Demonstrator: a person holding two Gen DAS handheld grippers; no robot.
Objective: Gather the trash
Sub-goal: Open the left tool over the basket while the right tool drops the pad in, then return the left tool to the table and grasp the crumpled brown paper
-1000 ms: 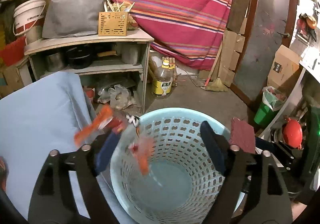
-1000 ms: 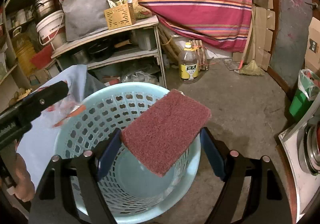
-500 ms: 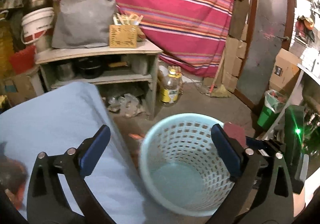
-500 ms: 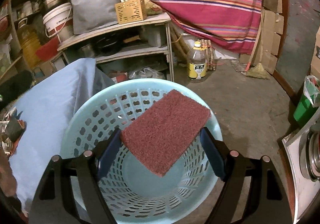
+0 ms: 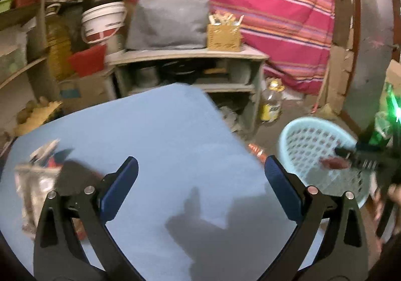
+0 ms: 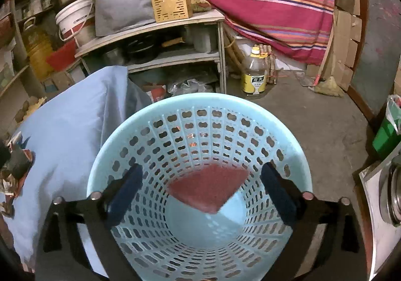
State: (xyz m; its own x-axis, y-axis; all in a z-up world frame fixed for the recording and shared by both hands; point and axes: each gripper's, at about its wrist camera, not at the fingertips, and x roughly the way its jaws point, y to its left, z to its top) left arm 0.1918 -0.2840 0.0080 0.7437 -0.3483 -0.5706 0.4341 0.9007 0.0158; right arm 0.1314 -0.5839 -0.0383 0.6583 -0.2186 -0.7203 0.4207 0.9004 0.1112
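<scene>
My right gripper [image 6: 201,168] hangs over the light blue perforated basket [image 6: 200,99]. Its jaws are opening and touch nothing. The dark red scouring pad [image 6: 208,188] is loose below them inside the basket, blurred. My left gripper [image 5: 200,163] stands open and empty over the blue-covered table [image 5: 175,130]. Crumpled wrappers [image 5: 37,175] lie on the table to its left and show at the left edge in the right wrist view [image 6: 15,173]. An orange wrapper [image 5: 255,150] lies on the floor between table and basket [image 5: 300,123].
A grey shelf unit [image 6: 175,25] with pots, a yellow slotted box and a grey bag stands behind the table. An oil bottle [image 6: 254,75] sits on the concrete floor beyond the basket. A green bin [image 6: 386,133] is at right, and a striped cloth hangs at the back.
My left gripper swung left from above the basket to over the blue table, letting go of wrappers; an orange one landed on the floor. My right gripper opened and the red pad dropped into the basket.
</scene>
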